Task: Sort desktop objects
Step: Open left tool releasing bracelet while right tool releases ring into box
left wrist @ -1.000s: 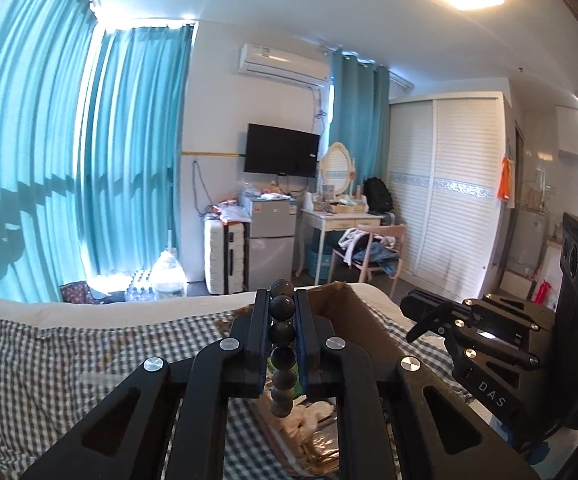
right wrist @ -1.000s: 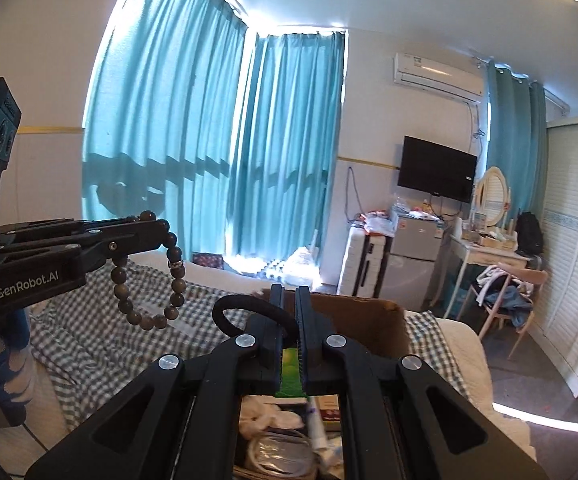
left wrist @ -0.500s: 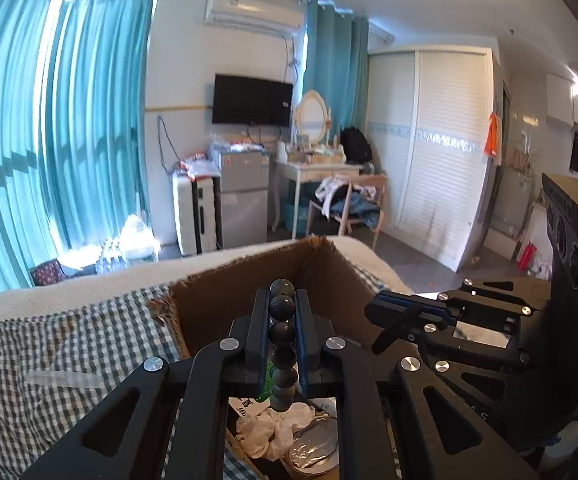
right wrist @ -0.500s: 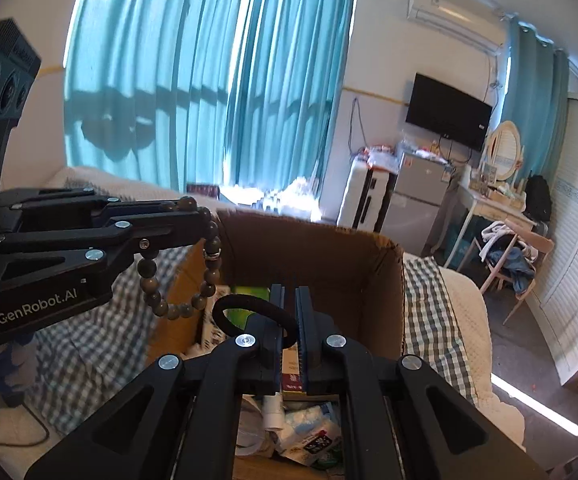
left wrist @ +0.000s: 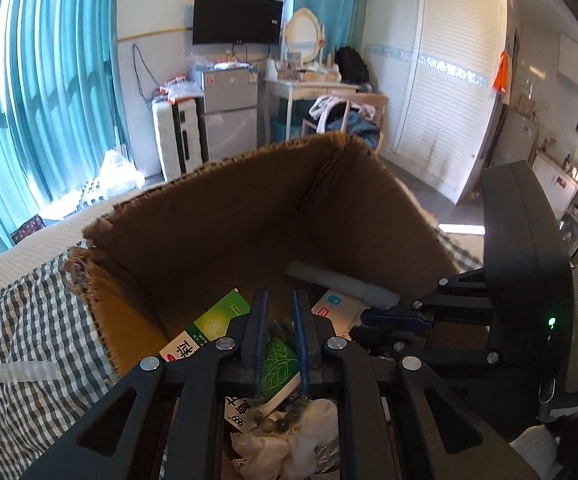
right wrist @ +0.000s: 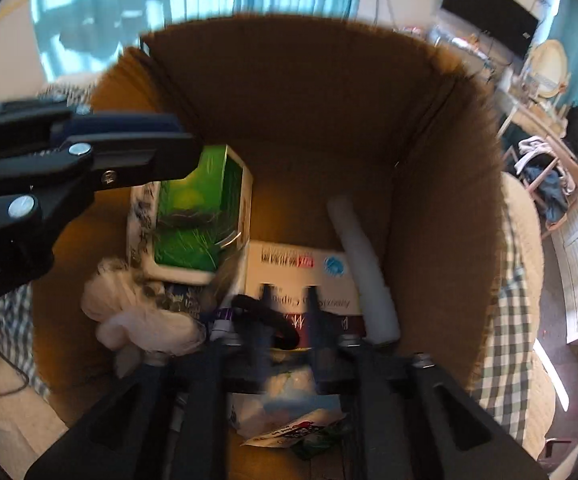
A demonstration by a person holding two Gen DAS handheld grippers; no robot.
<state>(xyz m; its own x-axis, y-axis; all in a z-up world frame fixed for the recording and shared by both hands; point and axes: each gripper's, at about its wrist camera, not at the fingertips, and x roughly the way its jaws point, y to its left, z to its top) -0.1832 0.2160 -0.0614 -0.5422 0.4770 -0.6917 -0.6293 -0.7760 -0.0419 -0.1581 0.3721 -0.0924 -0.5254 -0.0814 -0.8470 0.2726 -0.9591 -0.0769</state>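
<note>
- While both grippers hang over the open cardboard box [left wrist: 225, 216], the left gripper [left wrist: 279, 300] has its jaws opening, a narrow gap between its blue pads, with nothing pressed between them.
- Below that gap, the dark bead bracelet [left wrist: 275, 422] lies loose in the box, on a white printed carton and touching a crumpled white tissue [left wrist: 289, 440].
- A green leaf-printed box [left wrist: 279, 364] lies directly under the left gripper's fingers.
- From the right wrist view, the right gripper [right wrist: 287, 292] is also opening; the picture is blurred by motion, so the black hair tie [right wrist: 263, 320] seems to be draped over its left finger rather than pinched, though I cannot be sure.
- Under the right gripper lies a white medicine carton [right wrist: 301, 276], and a white foam tube [right wrist: 363, 264] leans just beside it, along the box's right wall.
- The box itself stands on a bed covered in a checked cloth [left wrist: 21, 332].
</note>
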